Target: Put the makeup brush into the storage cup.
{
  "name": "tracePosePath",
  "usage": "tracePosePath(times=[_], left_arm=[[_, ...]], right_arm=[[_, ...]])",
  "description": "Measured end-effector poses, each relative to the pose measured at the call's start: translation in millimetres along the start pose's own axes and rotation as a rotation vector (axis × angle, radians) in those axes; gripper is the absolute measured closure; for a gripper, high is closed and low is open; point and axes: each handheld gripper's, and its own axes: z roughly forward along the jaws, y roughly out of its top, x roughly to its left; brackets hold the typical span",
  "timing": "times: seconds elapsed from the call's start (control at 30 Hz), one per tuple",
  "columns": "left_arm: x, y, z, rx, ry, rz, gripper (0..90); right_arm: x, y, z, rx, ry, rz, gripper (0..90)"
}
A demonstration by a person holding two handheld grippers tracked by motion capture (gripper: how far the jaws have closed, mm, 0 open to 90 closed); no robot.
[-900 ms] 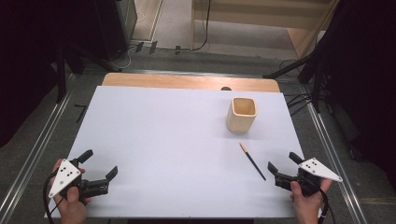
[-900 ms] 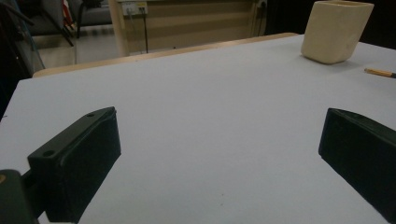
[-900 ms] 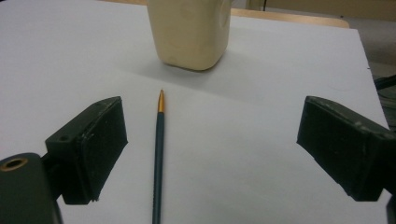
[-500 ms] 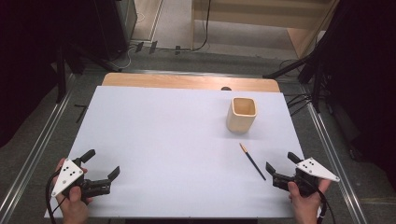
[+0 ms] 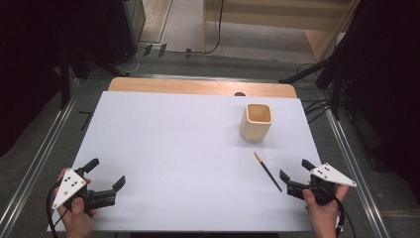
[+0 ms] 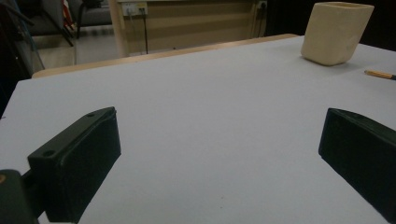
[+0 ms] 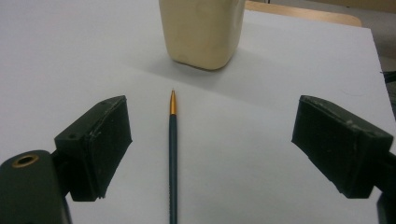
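Pencil (image 7: 173, 158), thin, stiff and likely light, lies flat on the bench (image 5: 178, 144) near a cup (image 5: 257, 120), between the gaping right tongs (image 7: 212, 144); mid-shaft looks best. Left tongs (image 5: 106, 179) idle, agape.

The table (image 5: 198, 148) has a white top with a strip of bare wood (image 5: 198, 87) along its far edge. Metal rails (image 5: 34, 163) run along the grey floor (image 5: 29, 144) on both sides of the table. Beyond the table's far edge, cables (image 5: 148, 49) lie on the floor, and past them stands light wooden furniture (image 5: 277, 20). Black drapes (image 5: 44, 49) hang left and right of the table, with black stand legs (image 5: 317, 74) near its far right corner.
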Motion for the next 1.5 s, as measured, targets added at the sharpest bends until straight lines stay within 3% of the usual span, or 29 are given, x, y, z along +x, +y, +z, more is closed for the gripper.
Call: tracePosePath(times=[0.5, 0.87, 1.5], left_arm=[[-3.8, -0.2, 1.9, 0.004, -0.015, 0.003, 0.0], [-6.3, -0.2, 2.9, 0.009, -0.016, 0.009, 0.0], [-6.2, -0.8, 3.6, 0.015, -0.014, 0.011, 0.0]], right_arm=[[6.8, 16.2, 6.1, 0.045, 0.003, -0.015, 12.3], [9.1, 31.0, 16.1, 0.108, 0.019, -0.025, 13.2], [9.4, 55.3, 43.1, 0.292, 0.011, -0.049, 13.7]])
